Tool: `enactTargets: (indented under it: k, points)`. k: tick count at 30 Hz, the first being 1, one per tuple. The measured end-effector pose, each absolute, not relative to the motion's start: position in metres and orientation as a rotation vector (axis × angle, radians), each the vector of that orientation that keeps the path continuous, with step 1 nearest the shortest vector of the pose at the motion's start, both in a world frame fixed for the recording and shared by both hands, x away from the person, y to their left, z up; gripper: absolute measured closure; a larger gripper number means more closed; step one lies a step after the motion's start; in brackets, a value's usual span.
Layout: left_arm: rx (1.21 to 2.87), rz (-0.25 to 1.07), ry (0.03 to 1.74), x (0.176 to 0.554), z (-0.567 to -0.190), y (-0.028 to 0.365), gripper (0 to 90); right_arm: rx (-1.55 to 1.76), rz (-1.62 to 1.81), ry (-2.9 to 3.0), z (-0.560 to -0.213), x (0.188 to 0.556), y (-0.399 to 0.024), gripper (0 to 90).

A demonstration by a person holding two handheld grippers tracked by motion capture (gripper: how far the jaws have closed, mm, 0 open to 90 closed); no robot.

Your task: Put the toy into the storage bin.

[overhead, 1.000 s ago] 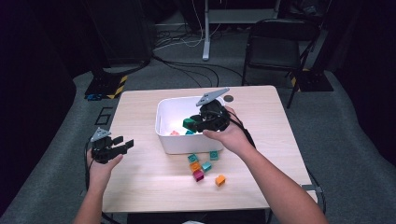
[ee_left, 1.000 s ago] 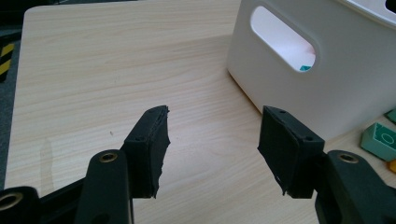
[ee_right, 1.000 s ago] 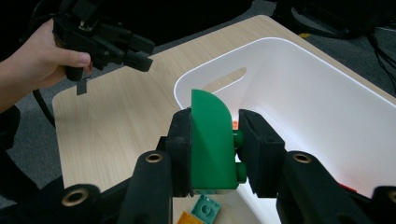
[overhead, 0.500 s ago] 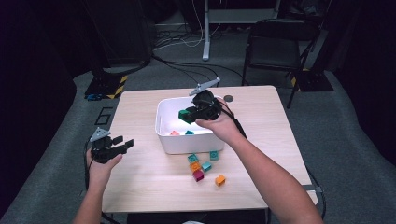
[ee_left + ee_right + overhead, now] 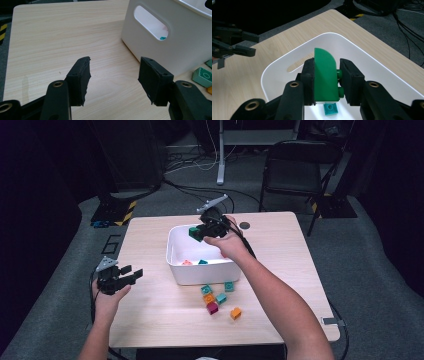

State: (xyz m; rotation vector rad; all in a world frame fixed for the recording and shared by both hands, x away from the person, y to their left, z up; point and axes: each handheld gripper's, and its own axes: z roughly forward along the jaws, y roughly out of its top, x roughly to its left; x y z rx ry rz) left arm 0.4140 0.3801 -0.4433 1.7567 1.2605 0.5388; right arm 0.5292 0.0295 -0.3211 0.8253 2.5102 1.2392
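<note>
— Jaws of the right gripper (image 5: 325, 82)?
— Pinching 1 green block (image 5: 325, 75) between them, over the white bin (image 5: 287, 75).
— Left gripper (image 5: 113, 77)?
— Jaws spread, nothing between, bin just beyond.

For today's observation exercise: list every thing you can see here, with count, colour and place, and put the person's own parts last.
Table: one, light wood, centre.
Bin: one, white, mid-table.
Green block: one, clamped in the right gripper above the bin.
Blocks in bin: at least two, teal and pinkish.
Loose blocks: six, teal, orange, magenta, in front of the bin.
Chair: one, black, behind the table.
Left gripper: one, black, jaws apart, empty, over the table's left edge.
Right gripper: one, black, over the bin.
</note>
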Motion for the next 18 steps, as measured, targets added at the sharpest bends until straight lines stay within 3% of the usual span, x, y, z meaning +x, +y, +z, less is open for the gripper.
enactTargets:
  k: [18]
  points:
    - [1.756, 0.534, 1.259, 0.415, -0.444, 0.380, 42.2, 0.852, 1.156, 2.527, -0.358, 0.561, 0.047, 65.6]
